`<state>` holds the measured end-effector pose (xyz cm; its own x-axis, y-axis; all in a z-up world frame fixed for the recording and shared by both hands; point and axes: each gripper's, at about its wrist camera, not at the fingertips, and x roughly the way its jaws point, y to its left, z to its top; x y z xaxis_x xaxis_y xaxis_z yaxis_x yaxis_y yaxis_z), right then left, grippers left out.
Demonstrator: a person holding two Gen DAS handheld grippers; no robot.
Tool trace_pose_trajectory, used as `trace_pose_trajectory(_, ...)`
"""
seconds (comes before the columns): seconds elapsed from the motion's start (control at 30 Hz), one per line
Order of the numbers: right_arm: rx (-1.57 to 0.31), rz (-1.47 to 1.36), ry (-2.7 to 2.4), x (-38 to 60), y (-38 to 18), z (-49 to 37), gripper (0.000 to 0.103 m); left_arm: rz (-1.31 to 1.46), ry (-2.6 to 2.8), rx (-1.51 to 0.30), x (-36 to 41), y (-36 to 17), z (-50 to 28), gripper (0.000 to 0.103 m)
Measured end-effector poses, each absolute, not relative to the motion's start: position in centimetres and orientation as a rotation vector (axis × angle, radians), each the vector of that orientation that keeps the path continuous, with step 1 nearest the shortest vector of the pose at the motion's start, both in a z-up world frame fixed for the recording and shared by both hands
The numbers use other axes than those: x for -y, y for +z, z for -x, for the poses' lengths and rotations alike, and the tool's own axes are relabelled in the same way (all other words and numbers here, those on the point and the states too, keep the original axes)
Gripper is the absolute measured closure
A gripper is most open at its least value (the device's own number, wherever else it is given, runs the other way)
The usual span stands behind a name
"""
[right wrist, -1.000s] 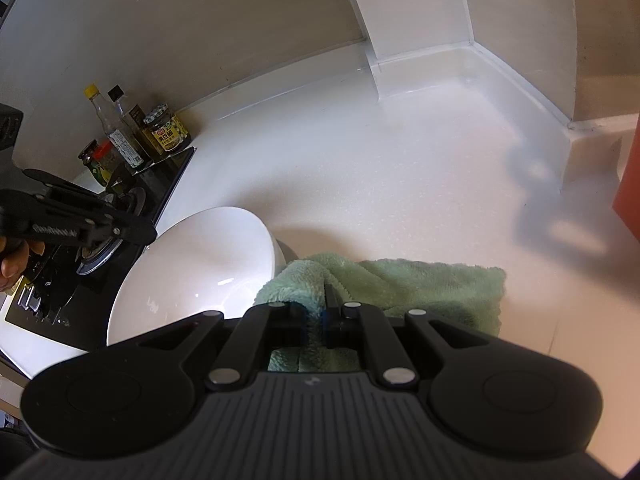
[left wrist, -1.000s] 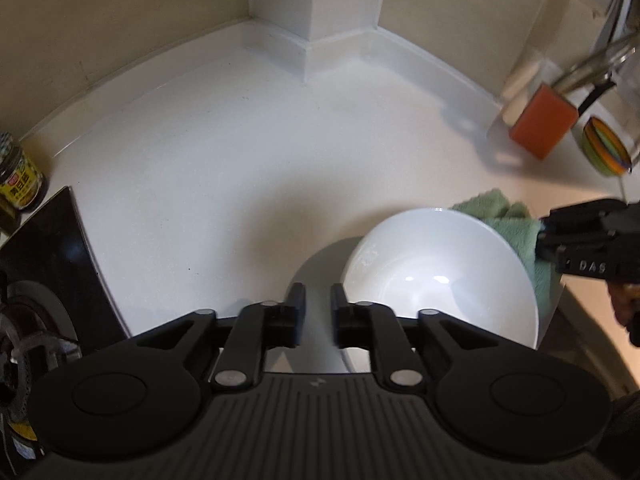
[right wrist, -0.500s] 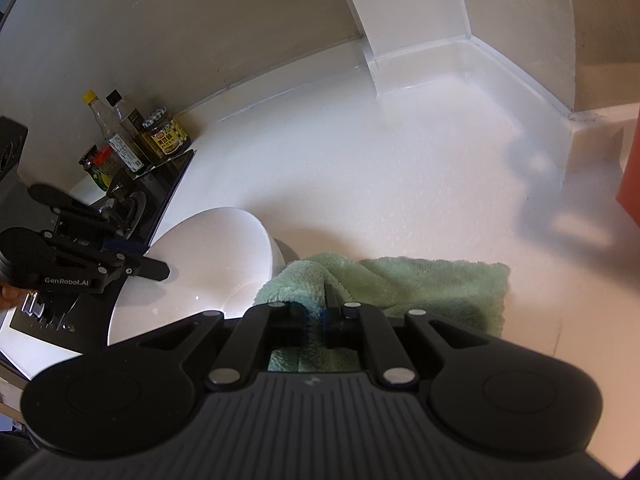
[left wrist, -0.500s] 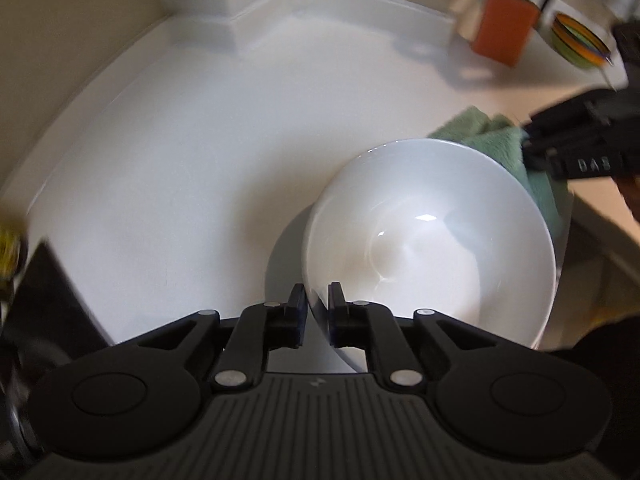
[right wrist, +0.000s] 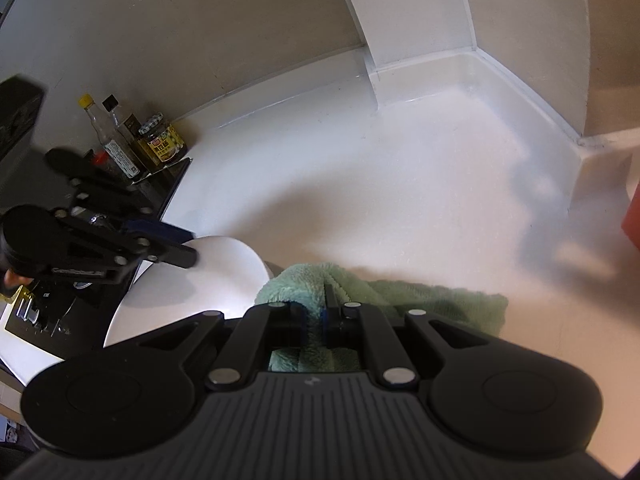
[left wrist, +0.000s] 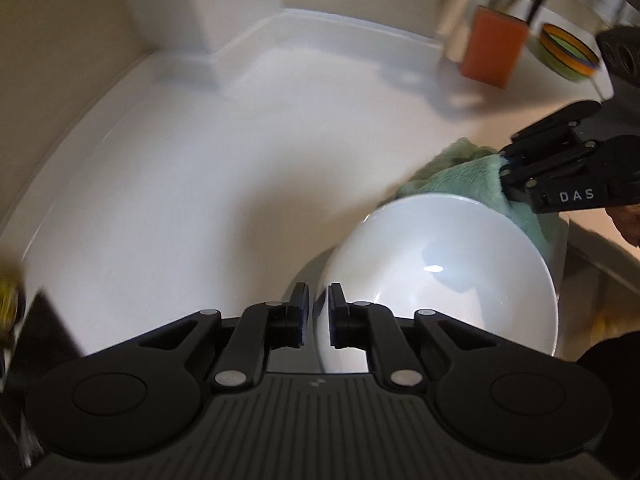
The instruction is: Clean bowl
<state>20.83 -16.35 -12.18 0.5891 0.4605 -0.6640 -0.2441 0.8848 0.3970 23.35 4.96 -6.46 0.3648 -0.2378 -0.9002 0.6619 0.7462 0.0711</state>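
jaws pinching bowl (left wrist: 440, 276) rim, cloth (right wrist: 316, 280) clamped

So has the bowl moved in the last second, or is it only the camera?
Yes. In the right wrist view the bowl, gripped by the left tool, has tipped up and shrunk leftward toward the stove, while the cloth stays put.

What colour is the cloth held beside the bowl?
Pale green; the cloth shows best in the right wrist view, clamped in the right hand-held gripper.
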Motion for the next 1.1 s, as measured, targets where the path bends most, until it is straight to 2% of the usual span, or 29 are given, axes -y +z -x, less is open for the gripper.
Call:
trace_pose_trajectory(0.23,-0.854,-0.277,0.432,16.4,-12.5,-19.7,0.097,-0.426,-0.572,-1.088,-6.3,-7.7,-21.2,0.092)
trace_pose_trajectory(0.53,-0.864,-0.205,0.43,15.6,-12.1,-21.2,0.097,-0.677,-0.791,-1.024,-2.8,-7.7,-24.1,0.094)
trace_pose_trajectory(0.67,-0.852,-0.23,0.432,15.9,-11.9,-21.7,0.097,-0.618,-0.782,-1.037,-2.0,-7.4,-25.1,0.089)
trace_pose_trajectory(0.9,-0.852,-0.274,0.438,16.5,-12.4,-20.7,0.097,-0.426,-0.567,-1.08,-5.4,-7.3,-22.0,0.089)
trace_pose_trajectory(1.1,-0.876,-0.273,0.484,16.7,-12.6,-19.8,0.097,-0.466,-0.572,-1.098,-5.9,-8.3,-21.4,0.092)
